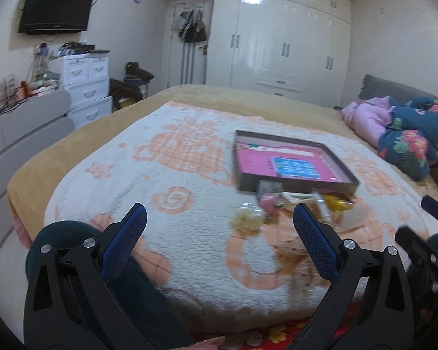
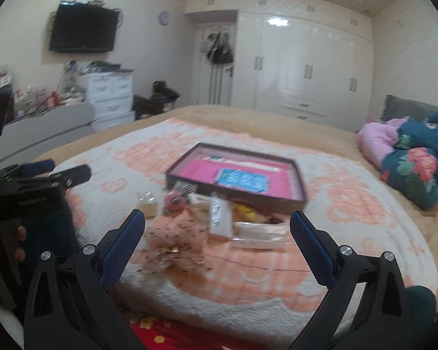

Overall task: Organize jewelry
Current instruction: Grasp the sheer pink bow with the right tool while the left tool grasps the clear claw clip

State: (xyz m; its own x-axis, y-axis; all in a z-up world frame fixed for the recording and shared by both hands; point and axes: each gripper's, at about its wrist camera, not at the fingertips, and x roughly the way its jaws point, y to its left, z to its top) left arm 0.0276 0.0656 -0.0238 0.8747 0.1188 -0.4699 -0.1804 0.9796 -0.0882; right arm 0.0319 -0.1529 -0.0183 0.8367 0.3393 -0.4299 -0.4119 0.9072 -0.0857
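A shallow dark box with a pink lining lies on the white and orange blanket on the bed. In front of it is a loose pile of small jewelry packets: a pink item, a yellow flower piece, clear bags and a gauzy speckled pouch. My left gripper is open and empty, above the blanket left of the pile. My right gripper is open and empty, just short of the pile. The left gripper also shows at the left of the right wrist view.
A folded flowered quilt and a pink bundle lie at the bed's right side. White wardrobes fill the far wall. A white drawer unit and a wall television stand at the left. A red flowered floor mat lies below the bed edge.
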